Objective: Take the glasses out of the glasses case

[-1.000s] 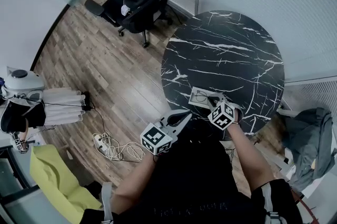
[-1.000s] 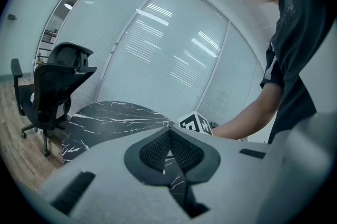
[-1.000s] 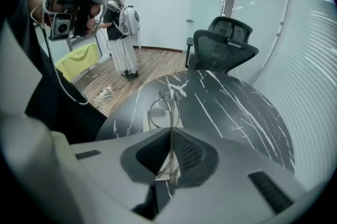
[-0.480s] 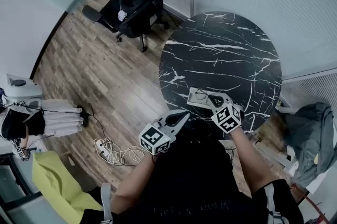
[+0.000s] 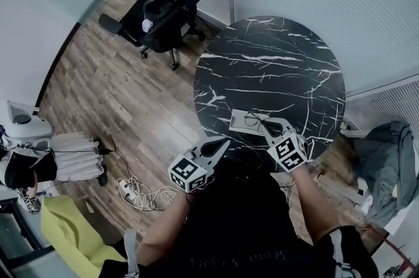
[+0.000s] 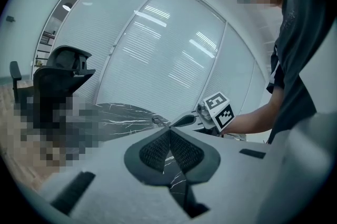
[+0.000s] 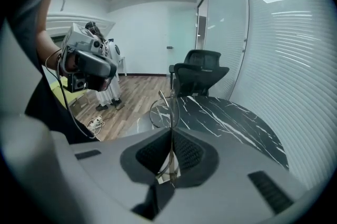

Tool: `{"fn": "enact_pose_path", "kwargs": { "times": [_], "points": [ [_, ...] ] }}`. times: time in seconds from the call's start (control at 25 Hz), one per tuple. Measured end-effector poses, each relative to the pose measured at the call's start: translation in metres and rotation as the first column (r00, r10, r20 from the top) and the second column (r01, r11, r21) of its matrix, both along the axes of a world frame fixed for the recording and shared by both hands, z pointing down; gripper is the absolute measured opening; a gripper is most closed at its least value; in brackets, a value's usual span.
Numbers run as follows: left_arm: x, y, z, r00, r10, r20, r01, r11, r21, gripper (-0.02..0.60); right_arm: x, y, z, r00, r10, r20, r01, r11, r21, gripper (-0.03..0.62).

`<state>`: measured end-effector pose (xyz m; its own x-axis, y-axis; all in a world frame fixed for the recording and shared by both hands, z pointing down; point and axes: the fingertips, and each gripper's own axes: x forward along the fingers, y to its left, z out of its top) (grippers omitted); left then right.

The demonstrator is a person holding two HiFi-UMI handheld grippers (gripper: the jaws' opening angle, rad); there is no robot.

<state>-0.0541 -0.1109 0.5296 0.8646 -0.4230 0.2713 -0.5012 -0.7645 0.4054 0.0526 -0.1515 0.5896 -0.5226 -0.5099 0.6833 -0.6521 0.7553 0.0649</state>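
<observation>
A round black marble table (image 5: 275, 67) is set on a wood floor (image 5: 118, 87), with a black office chair (image 5: 163, 5) parked off its far left side. At the table's near edge an open glasses case (image 5: 237, 124) is laid flat. The glasses (image 5: 251, 118) are pinched by their thin frame in the right gripper (image 5: 265, 125), jaws squeezed together on it, right at the case. Whether they're lifted clear of it can't be told. The left gripper (image 5: 224, 142) is held just off the near-left edge, jaws pressed together, nothing caught between them.
</observation>
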Motion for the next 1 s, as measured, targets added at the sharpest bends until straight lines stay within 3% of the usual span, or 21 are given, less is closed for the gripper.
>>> {"fn": "enact_pose_path", "kwargs": {
  "times": [0.56,0.8,1.0],
  "points": [
    [0.000,0.003,-0.007,1.000,-0.003,-0.013,0.004,1.000,0.016,0.018,0.023,0.026,-0.050,0.981,0.122,0.150,-0.129,0.991,0.036,0.031],
    [0.002,0.004,-0.011,1.000,-0.003,-0.021,0.003,1.000,0.023,0.018,0.031,0.040,-0.070,0.960,0.170,0.223,-0.188,0.980,0.064,0.031],
    [0.004,0.005,-0.014,1.000,0.005,-0.026,-0.005,0.999,0.032,0.018,0.044,0.047,-0.083,0.920,0.233,0.316,-0.259,0.965,0.045,0.031]
  ]
}}
